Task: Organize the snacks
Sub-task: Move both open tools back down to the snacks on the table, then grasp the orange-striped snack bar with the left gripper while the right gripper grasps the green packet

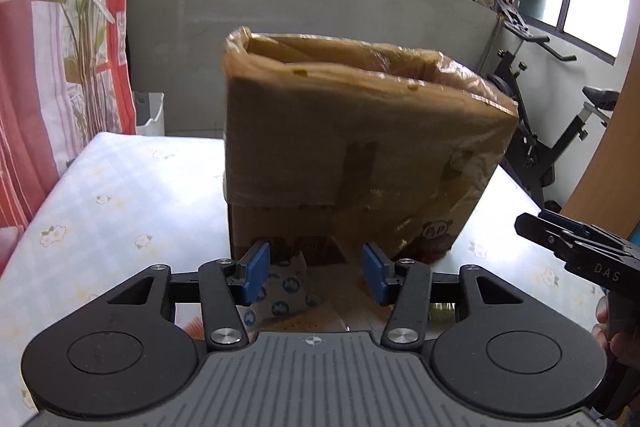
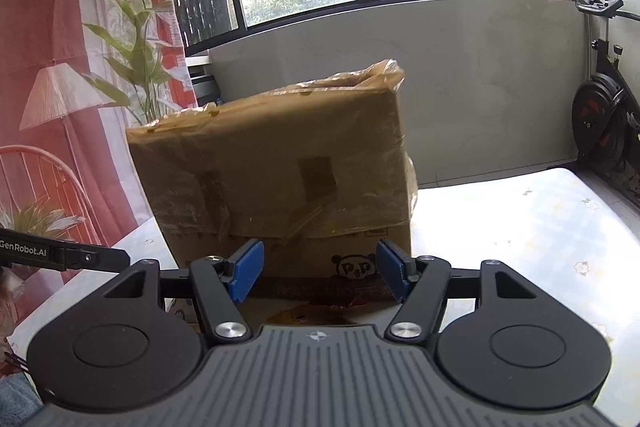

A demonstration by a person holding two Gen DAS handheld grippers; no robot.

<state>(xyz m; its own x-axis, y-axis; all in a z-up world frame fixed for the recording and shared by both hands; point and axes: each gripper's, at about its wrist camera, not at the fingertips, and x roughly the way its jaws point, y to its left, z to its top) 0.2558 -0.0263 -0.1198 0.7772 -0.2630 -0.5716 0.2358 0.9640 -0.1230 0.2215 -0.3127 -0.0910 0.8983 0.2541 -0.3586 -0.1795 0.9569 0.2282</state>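
Note:
A brown cardboard box (image 1: 360,155) lined with a clear plastic bag stands open on the table, straight ahead in both views (image 2: 276,171). My left gripper (image 1: 316,275) is open and empty just in front of the box. Below its fingers lie snack packets: a pale one with blue round prints (image 1: 282,297) and an orange one (image 1: 308,323). My right gripper (image 2: 320,275) is open and empty, also close to the box, above an orange-brown packet (image 2: 316,315). The right gripper's tip shows at the right edge of the left wrist view (image 1: 576,247).
The table (image 1: 112,211) has a pale flowered cloth. A red patterned curtain (image 1: 24,87) hangs on the left. An exercise bike (image 1: 560,131) stands right of the table. A white bin (image 1: 150,113) sits behind the table by the grey wall.

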